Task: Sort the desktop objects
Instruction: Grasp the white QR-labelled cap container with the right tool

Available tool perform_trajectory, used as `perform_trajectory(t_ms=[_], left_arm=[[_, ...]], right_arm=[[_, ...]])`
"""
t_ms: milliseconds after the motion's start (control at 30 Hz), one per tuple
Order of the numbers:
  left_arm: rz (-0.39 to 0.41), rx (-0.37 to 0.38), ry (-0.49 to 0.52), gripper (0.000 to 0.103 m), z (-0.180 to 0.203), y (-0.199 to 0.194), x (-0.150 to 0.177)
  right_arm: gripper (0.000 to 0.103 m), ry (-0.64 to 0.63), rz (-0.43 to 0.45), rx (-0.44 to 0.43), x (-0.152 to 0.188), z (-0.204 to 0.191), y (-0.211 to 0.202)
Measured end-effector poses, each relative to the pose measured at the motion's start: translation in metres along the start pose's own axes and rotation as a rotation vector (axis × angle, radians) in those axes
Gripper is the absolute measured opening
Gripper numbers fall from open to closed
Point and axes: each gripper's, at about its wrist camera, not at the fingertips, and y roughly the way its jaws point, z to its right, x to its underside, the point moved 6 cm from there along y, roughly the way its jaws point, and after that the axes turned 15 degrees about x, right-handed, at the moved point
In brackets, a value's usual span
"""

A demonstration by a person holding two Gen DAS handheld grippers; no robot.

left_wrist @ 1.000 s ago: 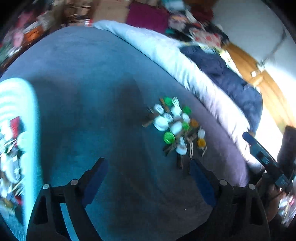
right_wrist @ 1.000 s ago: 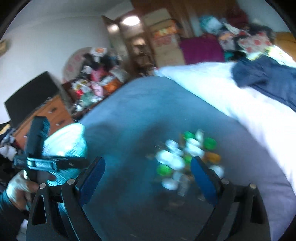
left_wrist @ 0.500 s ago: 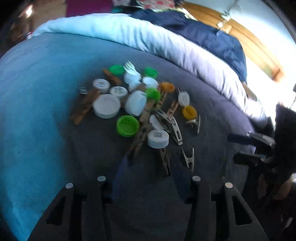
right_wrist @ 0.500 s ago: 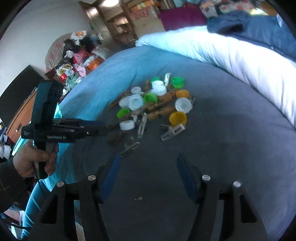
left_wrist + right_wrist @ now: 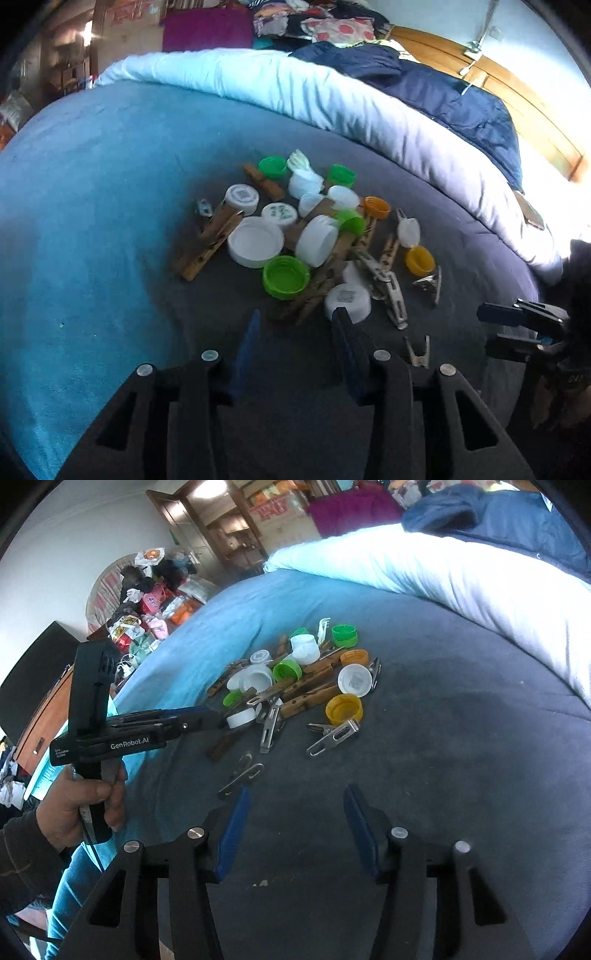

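The heap of bottle caps and clothespins (image 5: pixel 310 236) sits in the middle of the grey-blue bedspread (image 5: pixel 110 184), and I'm right on top of it. At the near edge lies a green cap (image 5: pixel 285 277), open side up, touching a big white lid (image 5: pixel 255 241) behind it. A wooden clothespin (image 5: pixel 207 242) lies along the left edge of the heap, and more pegs cross under the caps. To the right there's a small white cap (image 5: pixel 348 298) with a printed top, a steel clip (image 5: pixel 384 288) beside it, a yellow cap (image 5: pixel 419 260) further right and a second small metal clip (image 5: pixel 417 350) lying apart, nearer to me.

My left gripper (image 5: pixel 295 325) hangs just short of the heap, its blue pads spread with a clear gap and nothing between them; the right pad's tip overlaps the small white cap in my view, but I cannot tell if it touches. My right gripper (image 5: pixel 295 797) is lower down on the bare cover, pads also held apart and empty, with a thin wire clip (image 5: pixel 242 771) by its left fingertip.

From the right camera I see my left hand (image 5: pixel 81 805) wrapped round the handle of the left tool. Behind the heap runs a rolled white duvet (image 5: pixel 332 96), and a navy garment (image 5: pixel 443 92) lies on it.
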Motion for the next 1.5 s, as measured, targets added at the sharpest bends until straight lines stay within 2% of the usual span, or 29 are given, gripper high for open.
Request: perform_trajectory(t_ms=[233,300,333,367,433,567,700,933,1033,1100,1133,1200,1267,1433,1500], left_arm=[[-0.045,0.048,0.053,0.041,0.006,0.020,-0.005],[-0.056,0.051,0.066,0.031,0.012,0.024,-0.007],[-0.060,0.068,0.058,0.019,0.015,0.023,-0.005],[-0.059,0.076,0.053,0.015,0.017,0.022,-0.003],[-0.051,0.066,0.030,0.015,0.017,0.013,0.003],[-0.005,0.052,-0.046,0.014,0.009,-0.011,0.017],[0.027,0.038,-0.082,0.014,0.003,-0.028,0.025],[0.053,0.022,-0.114,0.014,-0.002,-0.029,0.020],[0.060,0.024,-0.112,0.014,-0.001,-0.029,0.016],[0.059,0.023,-0.111,0.014,0.001,-0.028,0.014],[0.058,0.022,-0.111,0.014,0.002,-0.028,0.013],[0.057,0.021,-0.108,0.014,0.004,-0.030,0.013],[0.065,0.020,-0.100,0.014,0.009,-0.033,0.011],[0.083,0.013,-0.079,0.014,0.018,-0.048,0.006],[0.084,0.013,-0.087,0.014,0.019,-0.052,0.008]], right_arm=[[0.055,0.008,-0.018,-0.008,0.004,-0.001,0.008],[0.054,0.008,-0.008,-0.014,0.002,-0.001,0.005],[0.048,0.009,0.004,-0.017,0.000,-0.001,0.003],[0.038,0.008,0.022,-0.016,-0.004,0.000,-0.001],[0.028,0.008,0.048,-0.002,-0.012,0.005,-0.005],[0.027,-0.014,0.064,0.053,-0.034,0.022,0.006],[0.028,-0.076,0.058,0.123,-0.055,0.028,0.034],[0.044,-0.104,0.047,0.149,-0.075,0.013,0.068],[0.046,-0.104,0.039,0.170,-0.076,0.011,0.076],[0.043,-0.110,0.021,0.180,-0.074,0.010,0.081],[0.032,-0.105,0.016,0.182,-0.073,0.012,0.082],[0.030,-0.086,0.025,0.179,-0.074,0.015,0.079],[0.005,-0.079,0.045,0.172,-0.076,0.016,0.071],[0.008,-0.096,0.060,0.171,-0.079,0.016,0.056],[0.014,-0.089,0.078,0.186,-0.080,0.023,0.054]])
